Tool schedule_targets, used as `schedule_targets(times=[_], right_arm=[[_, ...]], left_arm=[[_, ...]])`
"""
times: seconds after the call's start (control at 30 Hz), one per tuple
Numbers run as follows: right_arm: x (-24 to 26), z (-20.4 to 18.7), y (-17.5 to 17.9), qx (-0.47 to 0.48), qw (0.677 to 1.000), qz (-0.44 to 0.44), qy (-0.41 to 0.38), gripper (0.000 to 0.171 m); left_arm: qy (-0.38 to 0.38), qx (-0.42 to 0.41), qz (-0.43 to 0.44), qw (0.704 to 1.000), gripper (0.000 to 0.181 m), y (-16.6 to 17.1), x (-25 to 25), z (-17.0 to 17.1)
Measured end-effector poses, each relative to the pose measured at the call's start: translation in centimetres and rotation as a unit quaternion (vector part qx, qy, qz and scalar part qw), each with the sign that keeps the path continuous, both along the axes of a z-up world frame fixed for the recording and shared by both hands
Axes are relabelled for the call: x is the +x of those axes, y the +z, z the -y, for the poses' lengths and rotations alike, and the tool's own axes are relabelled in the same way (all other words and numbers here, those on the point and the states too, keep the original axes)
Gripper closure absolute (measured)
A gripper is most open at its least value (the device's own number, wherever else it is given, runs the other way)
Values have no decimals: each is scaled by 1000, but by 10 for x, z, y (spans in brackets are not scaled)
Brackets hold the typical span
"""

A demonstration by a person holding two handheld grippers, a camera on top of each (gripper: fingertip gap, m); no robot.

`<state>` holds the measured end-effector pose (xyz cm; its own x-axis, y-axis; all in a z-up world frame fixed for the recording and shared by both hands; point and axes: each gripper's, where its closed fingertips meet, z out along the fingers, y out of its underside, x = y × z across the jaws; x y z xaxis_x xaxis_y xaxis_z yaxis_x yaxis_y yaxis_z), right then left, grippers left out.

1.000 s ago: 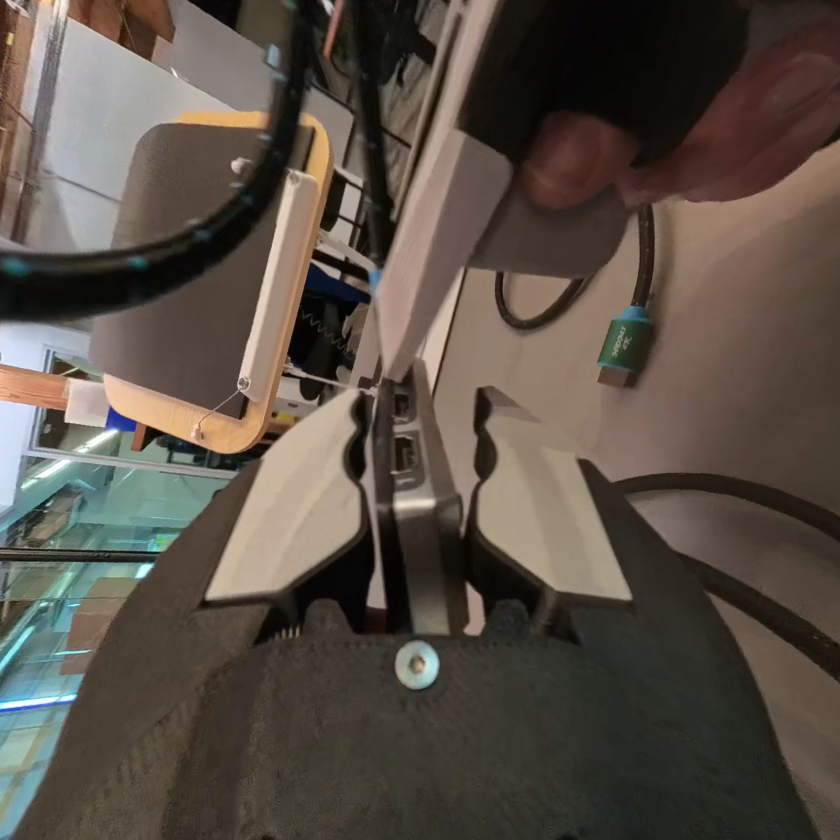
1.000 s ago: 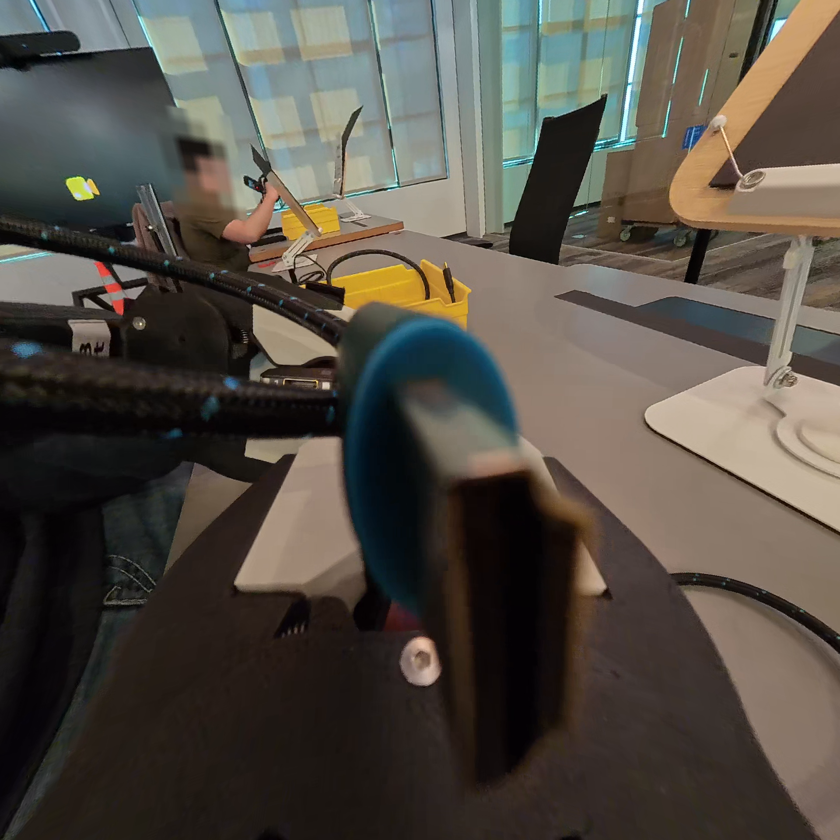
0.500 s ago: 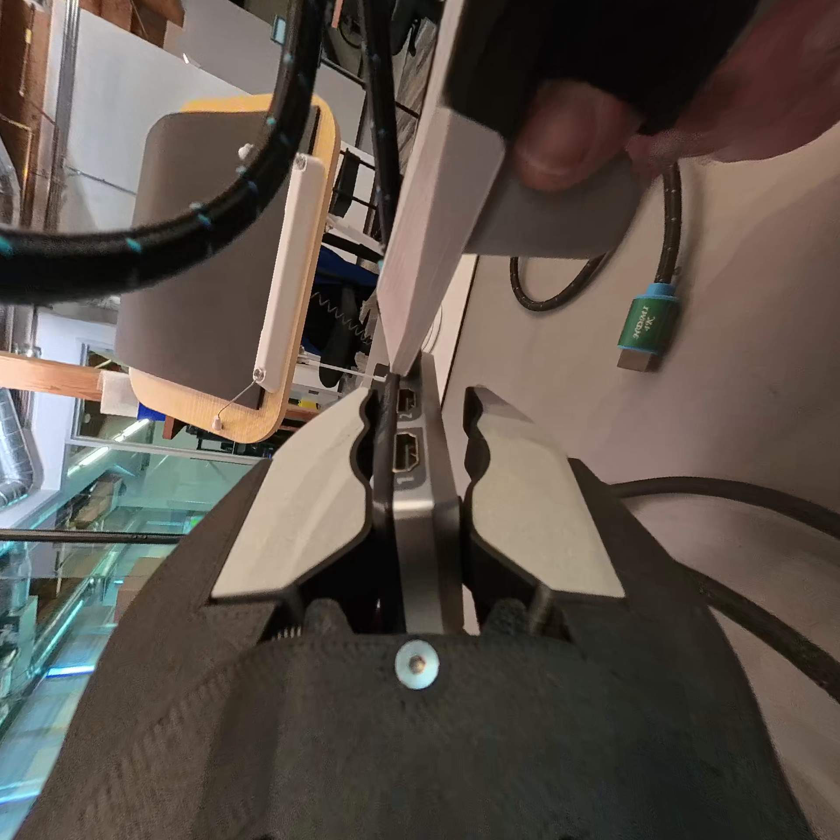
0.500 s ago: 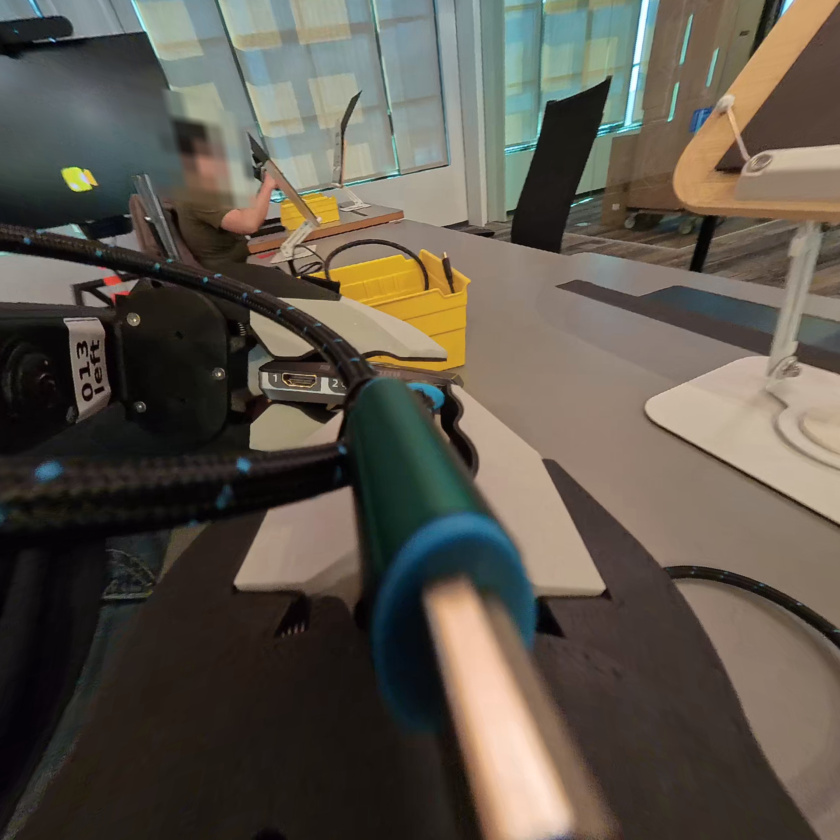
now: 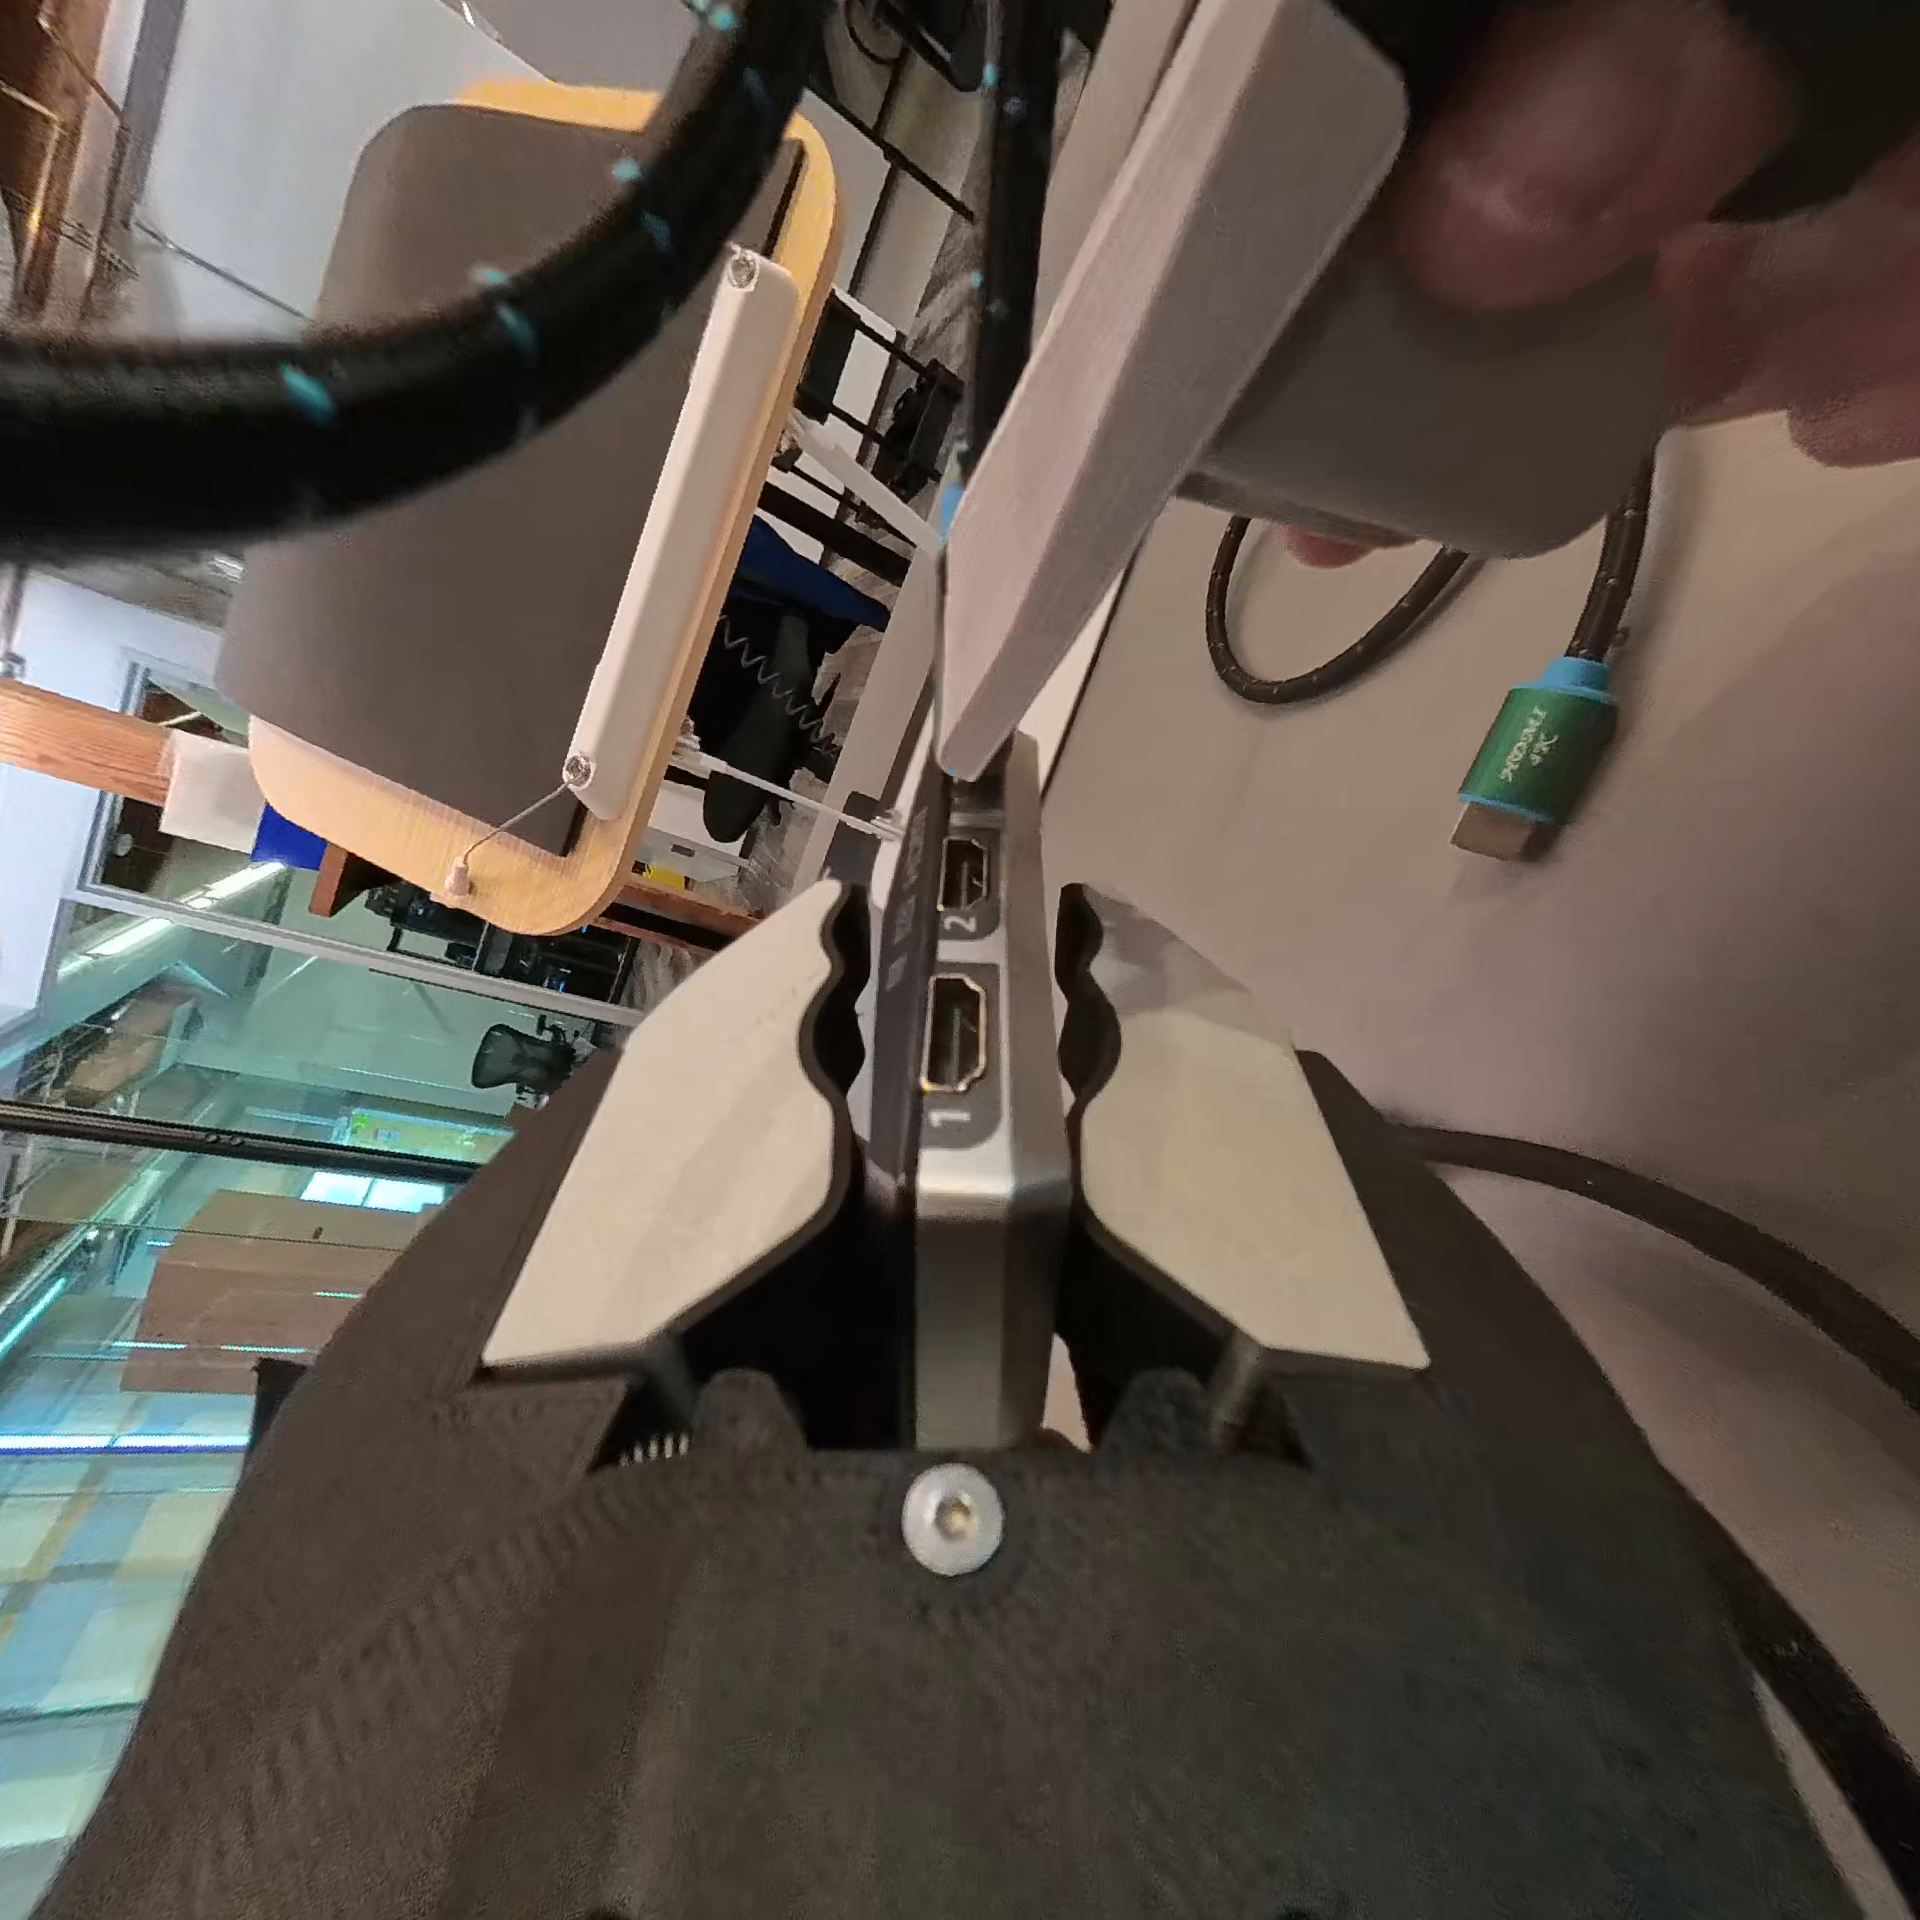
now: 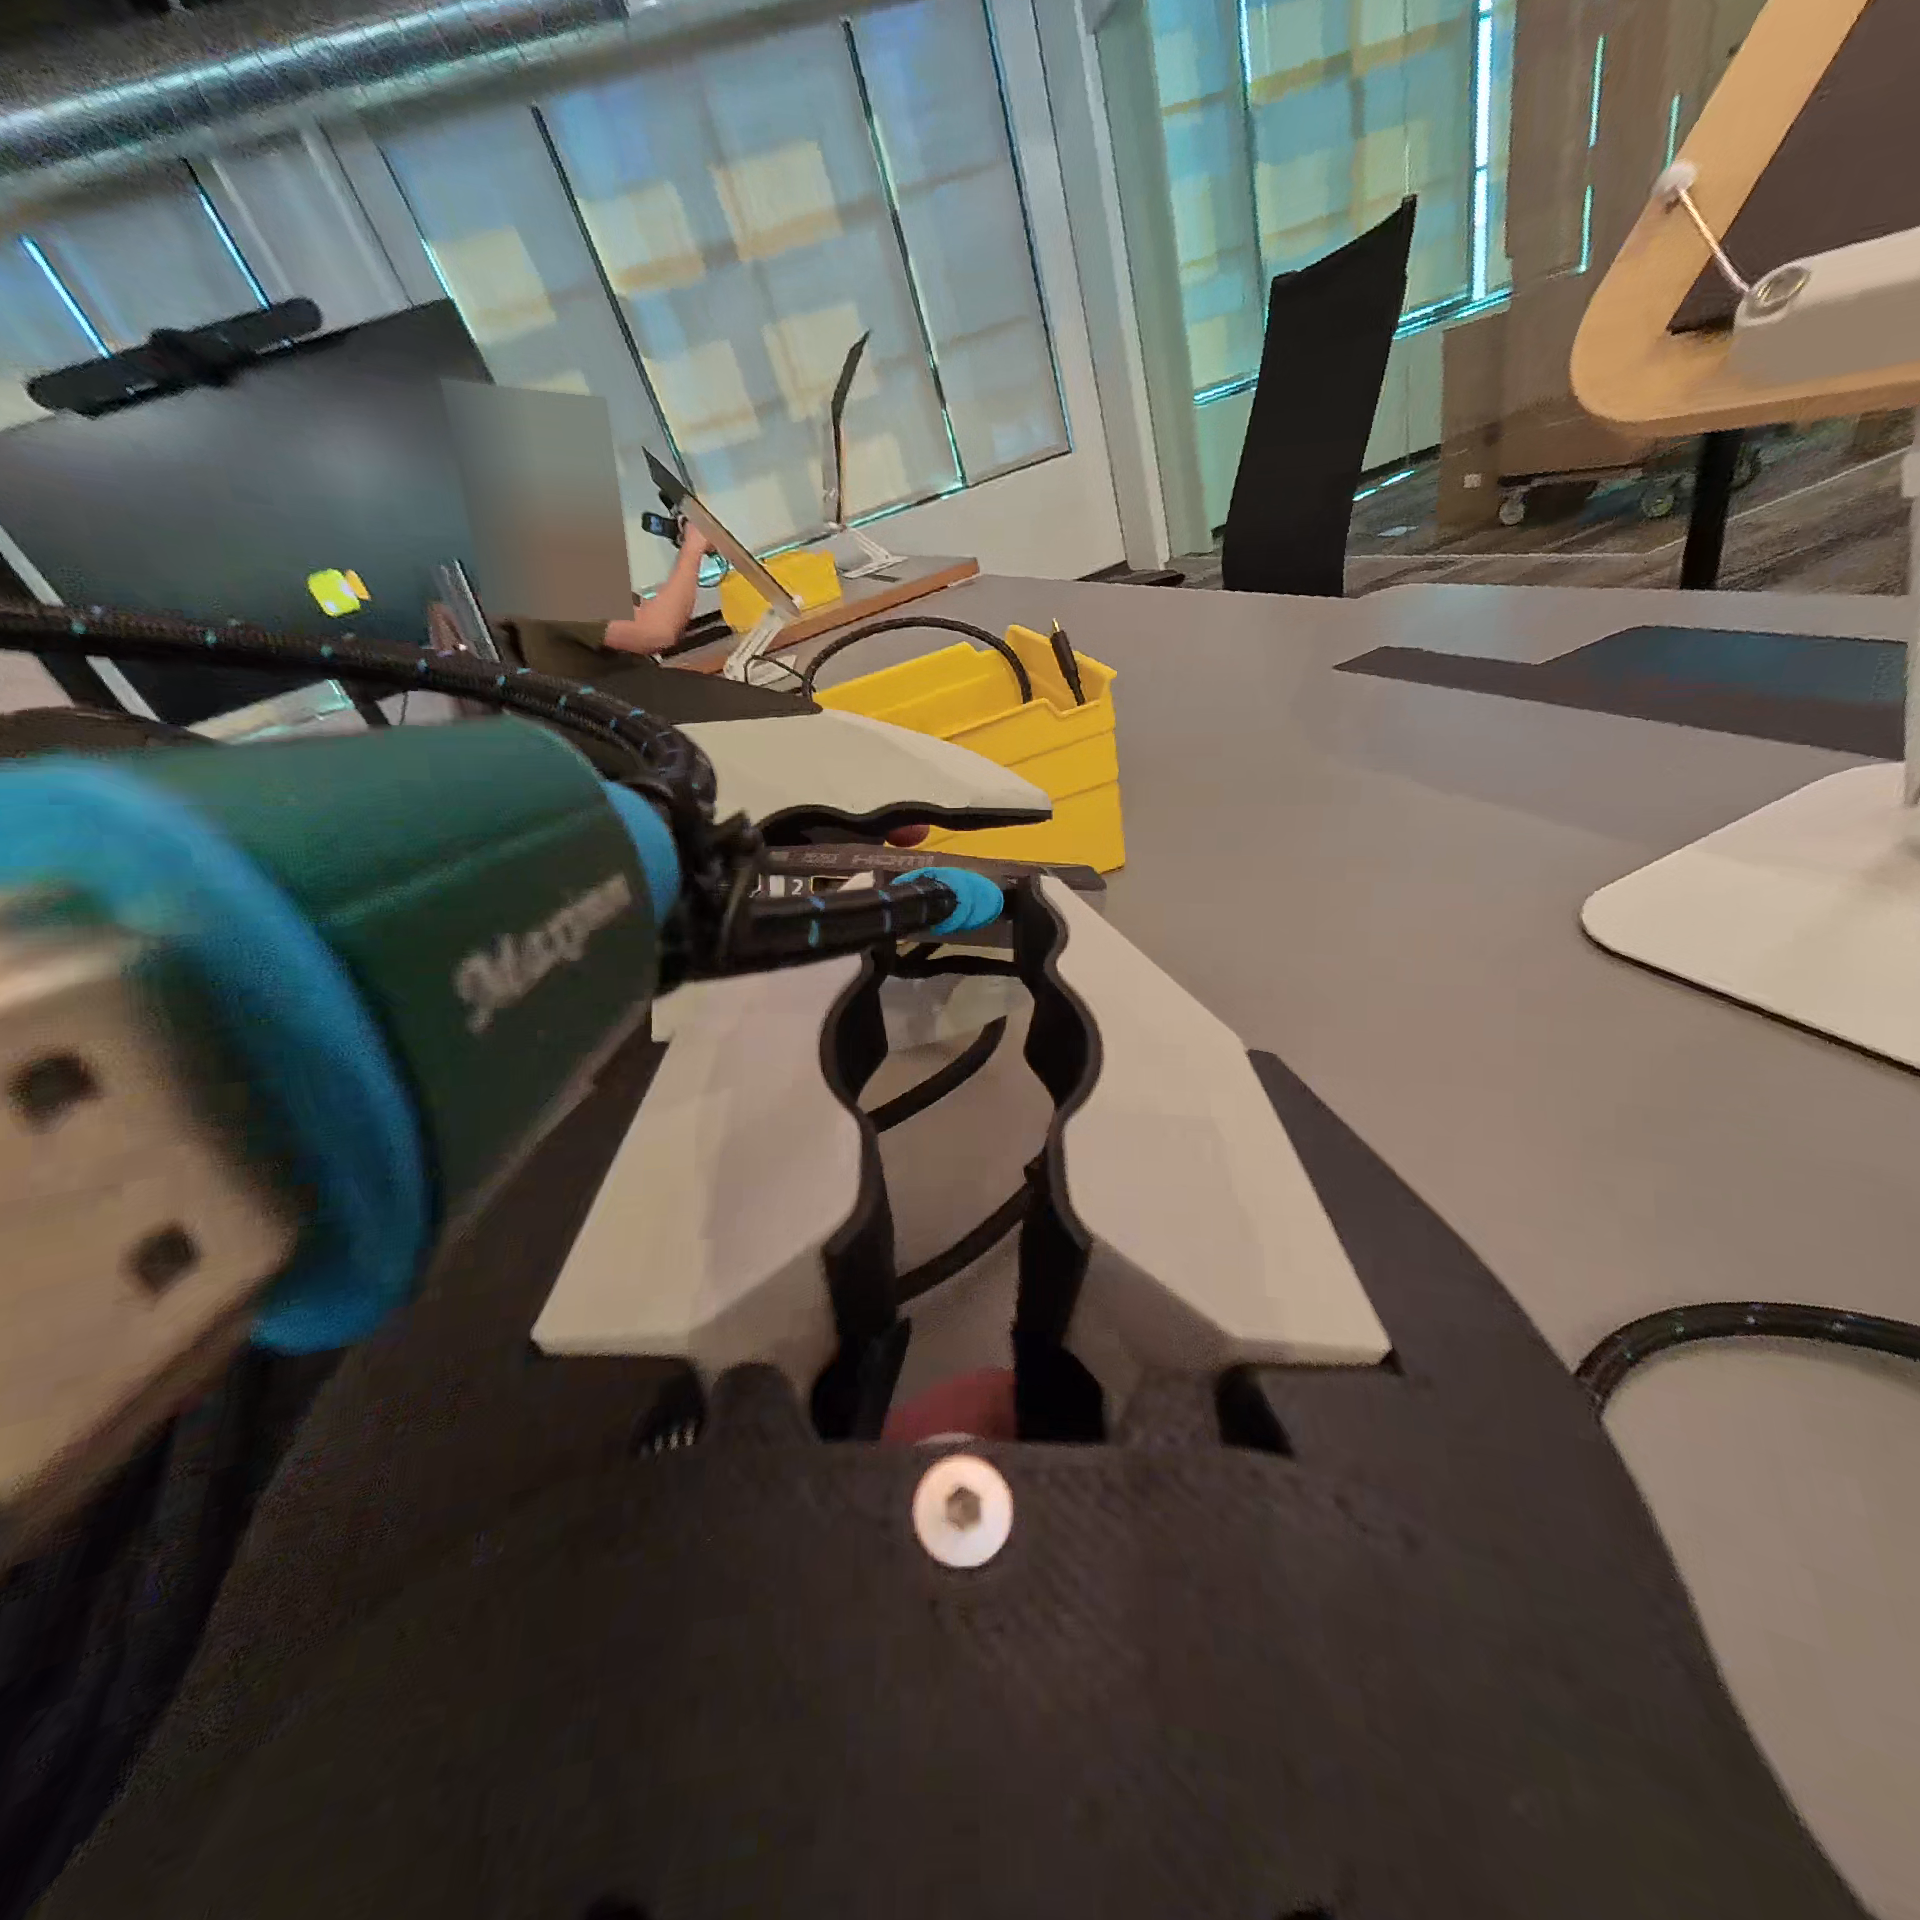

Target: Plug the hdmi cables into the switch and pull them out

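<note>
My left gripper [image 5: 956, 914] is shut on the grey HDMI switch [image 5: 987, 1195], held on edge with two empty ports facing the camera. The switch also shows in the right wrist view [image 6: 914, 864], under the left gripper's white finger [image 6: 862, 769]. My right gripper [image 6: 956, 925] is shut on a blue-collared HDMI plug [image 6: 961, 902] at its tips, right against the switch. In the left wrist view its white finger [image 5: 1091, 416] touches the switch's far end and hides the plug. A loose green plug [image 6: 364, 935] on the black braided cable [image 6: 499, 686] hangs blurred near the right camera.
Another green HDMI plug [image 5: 1527, 758] lies on the grey table [image 6: 1403, 883] with its cable looped. A yellow bin [image 6: 997, 727] stands beyond the switch. A white stand base [image 6: 1766, 914] carries a wood-edged panel [image 5: 499, 520]. A person [image 6: 582, 634] sits at a far table. Both grippers' tips are close together, under 4 cm apart.
The loose green plug has swung from in front of the right camera to its left, uncovering the fingers. The right gripper has come up to the switch. The left gripper still holds the switch.
</note>
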<state>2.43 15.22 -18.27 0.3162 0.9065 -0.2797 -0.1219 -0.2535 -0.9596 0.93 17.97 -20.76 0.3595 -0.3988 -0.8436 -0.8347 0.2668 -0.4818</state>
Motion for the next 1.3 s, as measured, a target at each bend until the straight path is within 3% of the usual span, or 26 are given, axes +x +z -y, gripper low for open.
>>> schedule_targets(times=[0.2, 0.23, 0.37, 0.47, 0.53, 0.63, 0.73, 1.03, 1.13, 1.2, 1.3], right_arm=[[1, 4, 1, 51, 998, 36, 11, 157], [2, 5, 2, 50, 998, 29, 22, 157], [8, 8, 3, 73, 995, 32, 58, 156], [8, 15, 7, 105, 990, 37, 90, 154], [5, 21, 5, 122, 985, 51, 112, 154], [-2, 24, -1, 133, 981, 69, 125, 154], [-4, 26, 2, 137, 981, 58, 124, 153], [-3, 22, -2, 152, 980, 83, 103, 153], [-6, 24, 2, 151, 979, 93, 105, 141], [-8, 21, -4, 161, 975, 115, 97, 171], [-6, 21, -7, 158, 975, 114, 103, 171]], left_arm=[[-54, -22, -19, 998, 144, 1, 12, 14], [-71, -44, -22, 996, 138, 1, 15, 19], [-102, -192, -4, 976, 83, 0, 13, 33], [-145, -296, -14, 944, 60, -7, 18, 50], [-168, -351, -26, 921, 55, -9, 21, 62], [-195, -424, -37, 884, 50, -13, 22, 70], [-202, -456, -51, 865, 49, -25, 24, 73], [-219, -438, -63, 870, 54, -34, 31, 73], [-204, -425, -85, 878, 55, -38, 28, 69], [-203, -426, -100, 876, 55, -43, 28, 71], [-202, -427, -101, 875, 56, -47, 29, 72]])
